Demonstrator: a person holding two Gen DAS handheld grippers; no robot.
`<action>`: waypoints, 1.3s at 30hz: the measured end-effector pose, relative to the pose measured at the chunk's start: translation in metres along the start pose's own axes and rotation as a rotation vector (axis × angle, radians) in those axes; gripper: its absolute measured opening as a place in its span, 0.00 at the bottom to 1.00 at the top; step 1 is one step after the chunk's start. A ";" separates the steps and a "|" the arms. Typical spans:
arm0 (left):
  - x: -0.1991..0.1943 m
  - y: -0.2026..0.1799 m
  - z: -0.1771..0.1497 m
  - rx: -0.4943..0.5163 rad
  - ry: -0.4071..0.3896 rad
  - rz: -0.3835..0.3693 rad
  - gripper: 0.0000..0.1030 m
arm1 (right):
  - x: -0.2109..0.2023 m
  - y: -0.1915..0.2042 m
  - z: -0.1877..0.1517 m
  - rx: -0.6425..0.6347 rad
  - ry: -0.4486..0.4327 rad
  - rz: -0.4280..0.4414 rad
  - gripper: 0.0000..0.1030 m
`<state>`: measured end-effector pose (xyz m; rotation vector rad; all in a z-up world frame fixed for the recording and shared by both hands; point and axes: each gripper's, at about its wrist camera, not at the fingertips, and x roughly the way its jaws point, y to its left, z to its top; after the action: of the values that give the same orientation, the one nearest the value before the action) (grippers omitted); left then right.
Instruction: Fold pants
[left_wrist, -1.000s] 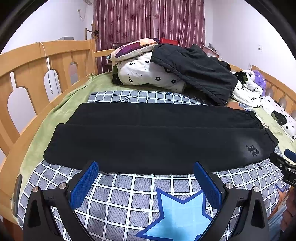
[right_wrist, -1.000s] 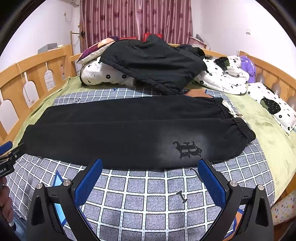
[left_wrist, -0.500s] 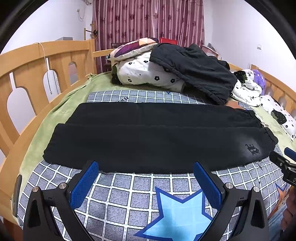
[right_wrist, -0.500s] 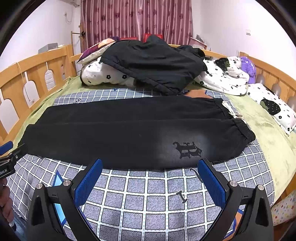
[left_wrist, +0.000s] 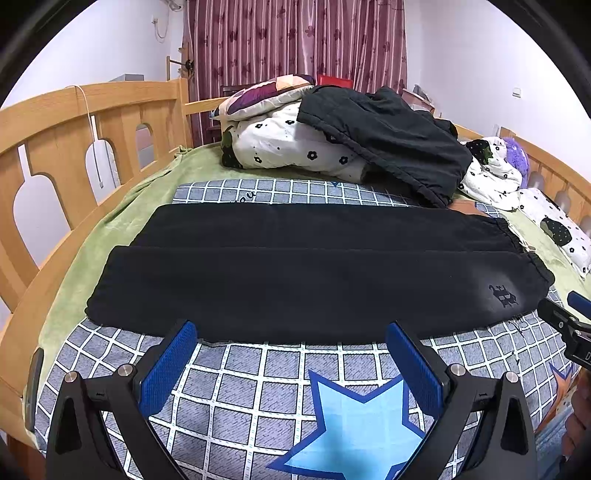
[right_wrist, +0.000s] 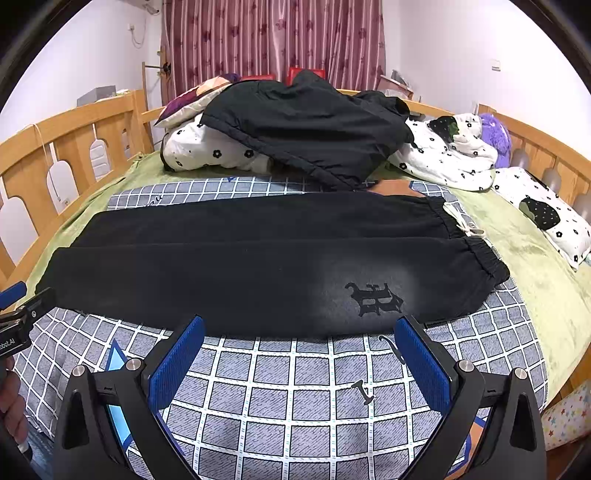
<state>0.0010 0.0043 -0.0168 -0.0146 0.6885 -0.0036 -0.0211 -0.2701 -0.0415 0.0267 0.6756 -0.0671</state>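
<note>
Black pants (left_wrist: 295, 273) lie flat across the bed, legs side by side, cuffs to the left and elastic waistband to the right; they also show in the right wrist view (right_wrist: 258, 258). A black emblem (right_wrist: 375, 298) is printed near the waist. My left gripper (left_wrist: 291, 332) is open and empty, just short of the pants' near edge toward the cuffs. My right gripper (right_wrist: 299, 328) is open and empty, at the near edge below the emblem.
The pants rest on a grey checked blanket (left_wrist: 258, 387) with a blue star. Behind lie a flowered quilt (left_wrist: 288, 147) and a dark garment pile (right_wrist: 306, 125). Wooden rails (left_wrist: 74, 122) border the bed. A pillow (right_wrist: 550, 218) lies at the right.
Both grippers have stayed almost still; the views shift only slightly. The pants have not moved.
</note>
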 end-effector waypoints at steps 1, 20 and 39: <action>0.000 0.000 0.000 0.000 0.000 0.000 1.00 | 0.000 0.000 0.000 0.001 0.000 0.001 0.98; 0.000 -0.002 0.000 0.000 -0.002 -0.002 1.00 | -0.004 0.001 0.003 -0.004 -0.006 0.000 0.98; 0.032 0.030 -0.010 -0.052 0.072 -0.004 0.98 | 0.021 -0.042 -0.016 -0.003 0.006 0.031 0.88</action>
<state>0.0190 0.0334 -0.0453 -0.0662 0.7606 0.0097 -0.0173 -0.3123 -0.0674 0.0342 0.6807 -0.0364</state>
